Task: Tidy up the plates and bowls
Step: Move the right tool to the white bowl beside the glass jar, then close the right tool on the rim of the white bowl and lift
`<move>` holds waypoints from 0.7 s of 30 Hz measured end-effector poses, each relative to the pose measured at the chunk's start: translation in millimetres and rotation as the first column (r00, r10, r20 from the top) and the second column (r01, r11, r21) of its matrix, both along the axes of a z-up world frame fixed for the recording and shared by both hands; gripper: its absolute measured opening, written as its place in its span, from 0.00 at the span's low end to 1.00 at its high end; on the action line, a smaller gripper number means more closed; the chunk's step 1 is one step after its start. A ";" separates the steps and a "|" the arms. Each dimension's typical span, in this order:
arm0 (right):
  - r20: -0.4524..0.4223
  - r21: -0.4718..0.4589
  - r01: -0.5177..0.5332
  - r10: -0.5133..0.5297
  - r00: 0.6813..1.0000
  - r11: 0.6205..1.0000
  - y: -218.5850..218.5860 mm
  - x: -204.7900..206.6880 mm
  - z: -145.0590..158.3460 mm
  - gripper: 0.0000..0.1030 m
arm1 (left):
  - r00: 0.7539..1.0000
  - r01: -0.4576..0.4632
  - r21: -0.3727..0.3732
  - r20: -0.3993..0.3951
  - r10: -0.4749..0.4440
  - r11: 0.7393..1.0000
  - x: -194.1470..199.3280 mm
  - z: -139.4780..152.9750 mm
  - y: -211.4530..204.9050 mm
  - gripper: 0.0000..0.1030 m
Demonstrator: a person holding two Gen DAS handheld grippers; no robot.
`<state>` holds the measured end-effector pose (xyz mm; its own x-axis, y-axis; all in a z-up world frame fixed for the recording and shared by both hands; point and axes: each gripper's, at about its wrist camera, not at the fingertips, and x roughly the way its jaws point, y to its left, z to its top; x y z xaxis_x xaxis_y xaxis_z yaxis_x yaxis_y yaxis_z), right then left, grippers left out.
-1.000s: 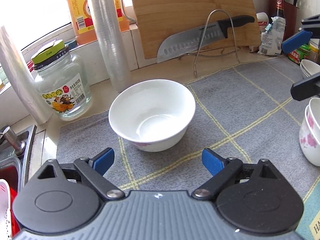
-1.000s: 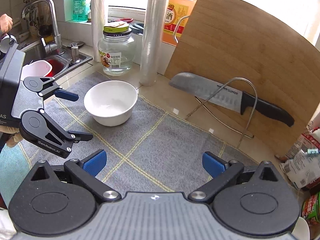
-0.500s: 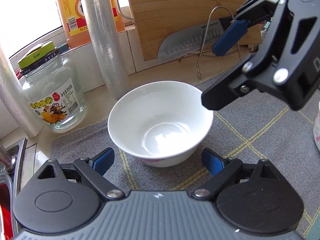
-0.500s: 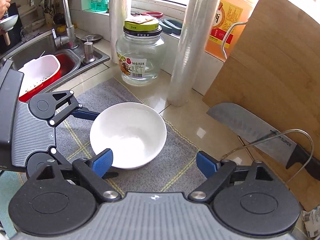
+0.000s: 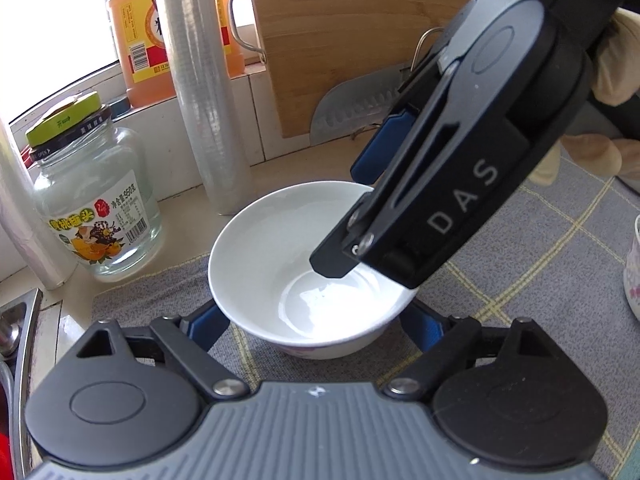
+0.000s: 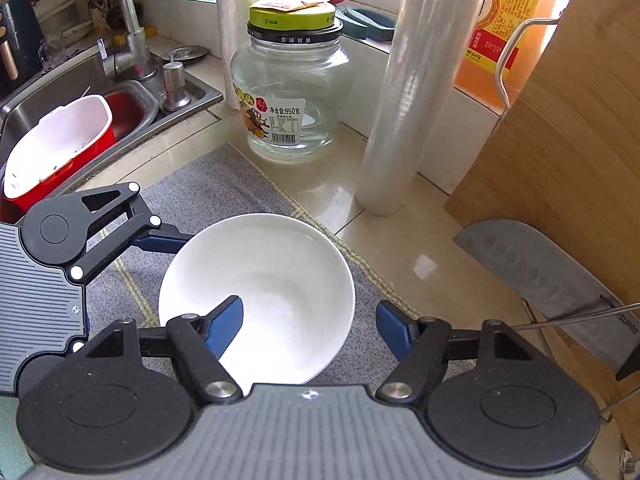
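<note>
A white bowl (image 5: 280, 256) stands on the grey checked mat (image 5: 540, 248); it also shows in the right wrist view (image 6: 272, 276). My left gripper (image 5: 316, 326) is open, with a finger on either side of the bowl's near wall. My right gripper (image 6: 310, 324) is open and straddles the bowl's right rim: one blue finger (image 6: 226, 326) is inside the bowl, the other (image 6: 394, 328) is outside. The right gripper body (image 5: 460, 168) hangs over the bowl in the left wrist view. The left gripper (image 6: 80, 236) shows at the bowl's left.
A glass jar (image 6: 290, 92), a plastic wrap roll (image 6: 408, 92) and an orange bottle (image 5: 140, 28) stand behind the bowl. A cutting board (image 6: 568, 152) and a knife on a wire rack (image 6: 548, 280) are on the right. The sink (image 6: 80, 120) holds a red and white basin. Another bowl (image 5: 632, 272) sits at the right edge.
Both grippers have closed in on the bowl. The right gripper came down over its right rim, with one finger now inside. The left fingers now flank the bowl.
</note>
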<state>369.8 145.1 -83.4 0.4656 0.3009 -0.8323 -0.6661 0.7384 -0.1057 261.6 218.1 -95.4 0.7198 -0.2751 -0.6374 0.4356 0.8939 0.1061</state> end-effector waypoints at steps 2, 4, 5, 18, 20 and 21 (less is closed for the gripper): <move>-0.015 0.000 -0.002 0.002 1.000 1.000 0.4 1.8 -2.4 0.67 | 1.000 0.002 -0.003 -0.001 -0.002 1.000 0.9 0.1 -0.2 0.88; -0.025 0.000 -0.006 0.006 1.000 1.000 1.0 2.9 -4.4 0.64 | 1.000 0.004 -0.005 -0.001 -0.004 1.000 1.3 -0.4 0.1 0.88; -0.029 0.003 -0.008 0.008 1.000 1.000 0.9 3.1 -5.0 0.63 | 1.000 0.004 -0.006 -0.001 -0.004 1.000 1.4 -0.5 0.1 0.88; -0.031 0.020 -0.018 0.018 0.999 1.000 0.6 -1.0 -2.0 0.62 | 1.000 -0.002 0.002 -0.012 0.002 1.000 0.6 -0.4 -2.5 0.88; -0.028 0.017 -0.021 0.021 0.999 1.000 0.0 -3.0 -0.5 0.62 | 1.000 0.000 0.002 -0.013 0.000 1.000 -0.3 1.7 -3.5 0.88; -0.025 0.018 -0.020 0.021 0.999 1.000 -0.7 -3.9 0.4 0.62 | 1.000 0.000 0.001 -0.013 0.000 1.000 -1.0 2.9 -4.1 0.88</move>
